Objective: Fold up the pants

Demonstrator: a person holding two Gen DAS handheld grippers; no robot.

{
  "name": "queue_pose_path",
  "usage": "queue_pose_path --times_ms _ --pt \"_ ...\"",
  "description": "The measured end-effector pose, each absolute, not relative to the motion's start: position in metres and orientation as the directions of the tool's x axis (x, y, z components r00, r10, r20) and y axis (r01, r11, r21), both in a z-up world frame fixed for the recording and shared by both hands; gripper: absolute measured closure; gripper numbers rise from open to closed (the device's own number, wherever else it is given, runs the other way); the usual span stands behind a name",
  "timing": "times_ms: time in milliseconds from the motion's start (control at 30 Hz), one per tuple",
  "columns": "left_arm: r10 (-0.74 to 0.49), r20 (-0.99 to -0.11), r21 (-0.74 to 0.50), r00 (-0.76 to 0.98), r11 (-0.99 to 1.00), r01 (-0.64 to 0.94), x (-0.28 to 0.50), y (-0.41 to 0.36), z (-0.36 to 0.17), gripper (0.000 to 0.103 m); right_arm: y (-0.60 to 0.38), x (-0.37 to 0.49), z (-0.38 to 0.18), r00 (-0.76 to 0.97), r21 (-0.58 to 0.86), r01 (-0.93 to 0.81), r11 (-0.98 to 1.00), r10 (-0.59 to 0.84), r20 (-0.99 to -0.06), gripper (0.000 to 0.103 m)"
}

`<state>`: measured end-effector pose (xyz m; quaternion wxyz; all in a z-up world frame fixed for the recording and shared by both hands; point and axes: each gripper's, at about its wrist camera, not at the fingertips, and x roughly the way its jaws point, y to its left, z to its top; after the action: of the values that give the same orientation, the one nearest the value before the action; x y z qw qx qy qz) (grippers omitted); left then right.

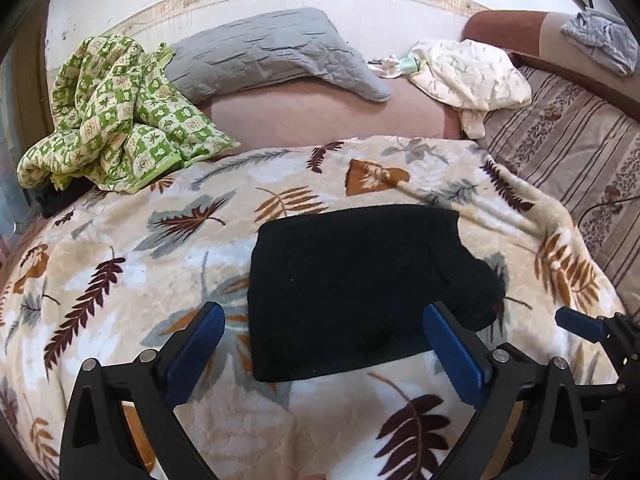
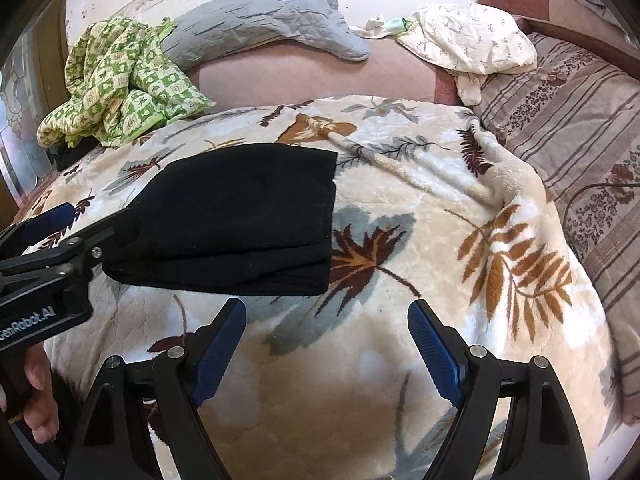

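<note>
Mid-blanket (image 1: 120,280): black pants (image 1: 352,292) folded compact, layers stacked. Left gripper (image 1: 324,344) and right gripper (image 2: 326,340) both spread wide, empty. We advise pressing layers flat, squaring edges.

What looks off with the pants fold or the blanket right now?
The pants are folded into a compact stack, but the right side bulges past the top layer, so the edges don't line up. The blanket has a raised ridge behind the pants. Both grippers are open, holding nothing.
</note>
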<state>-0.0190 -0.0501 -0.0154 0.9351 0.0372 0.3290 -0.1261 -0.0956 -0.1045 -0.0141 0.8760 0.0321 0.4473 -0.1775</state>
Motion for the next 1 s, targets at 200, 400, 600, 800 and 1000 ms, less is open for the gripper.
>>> queue_pose_path --times_ms 200,400,600,800,1000 --pt "-0.22 -0.629 -0.027 0.745 0.965 0.263 -0.0209 -0.0484 -0.018 0.001 -0.1067 -0.0949 -0.0139 0.532 -0.091 0.348 0.933 -0.277 -0.8 0.02" --pt "-0.204 -0.636 0.018 0.744 0.96 0.279 -0.0224 -0.0542 -0.0141 0.003 -0.1006 -0.0944 -0.0092 0.544 -0.091 0.334 0.938 -0.271 -0.794 0.02" --pt "-0.209 -0.643 0.007 0.737 0.96 0.279 -0.0232 -0.0534 -0.0136 0.008 -0.1038 -0.0941 -0.0138 0.53 -0.105 0.343 0.933 -0.284 -0.799 0.02" --pt "-0.21 -0.652 0.001 0.729 0.961 0.278 -0.0256 -0.053 -0.0152 0.008 -0.1086 -0.0948 -0.0163 0.53 -0.107 0.355 0.929 -0.294 -0.795 0.02" --pt "-0.211 -0.658 0.001 0.723 0.96 0.281 -0.0252 -0.0537 -0.0162 0.008 -0.1084 -0.0945 -0.0167 0.531 -0.105 0.348 0.931 -0.288 -0.797 0.02"
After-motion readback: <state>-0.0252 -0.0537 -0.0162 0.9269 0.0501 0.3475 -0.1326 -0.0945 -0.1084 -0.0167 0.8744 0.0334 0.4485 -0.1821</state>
